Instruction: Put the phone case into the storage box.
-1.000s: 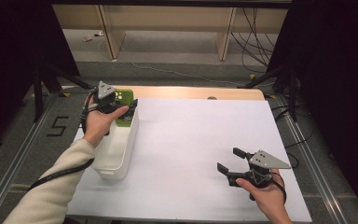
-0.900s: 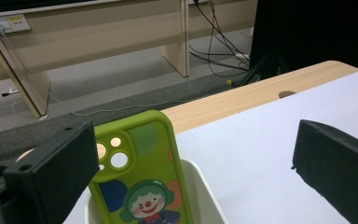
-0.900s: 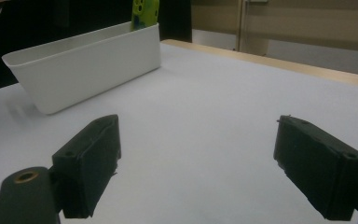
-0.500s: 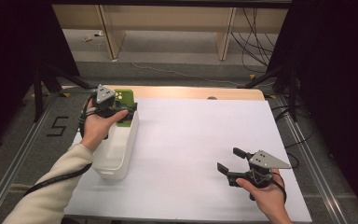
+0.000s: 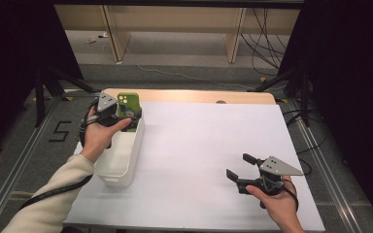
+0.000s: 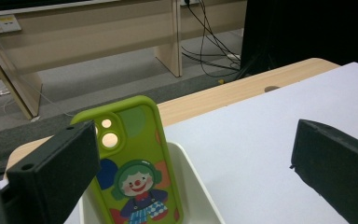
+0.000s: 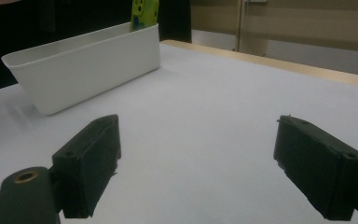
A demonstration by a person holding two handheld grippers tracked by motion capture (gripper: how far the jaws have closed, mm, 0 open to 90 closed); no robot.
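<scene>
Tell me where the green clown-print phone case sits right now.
The green clown-print phone case stands upright at the far end of the white plastic bin, at the high view's left, between the open left gripper's jaws.

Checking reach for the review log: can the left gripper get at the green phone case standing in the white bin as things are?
Probably yes. The left gripper is at the bin's far end, jaws wide open, with the green phone case upright just beside its near jaw. Nothing lies between them; only the white bin wall sits close below.

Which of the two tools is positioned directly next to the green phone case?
The left tool, held over the far end of the white bin where the green phone case stands. The right tool is far away, above the white table cover.
</scene>
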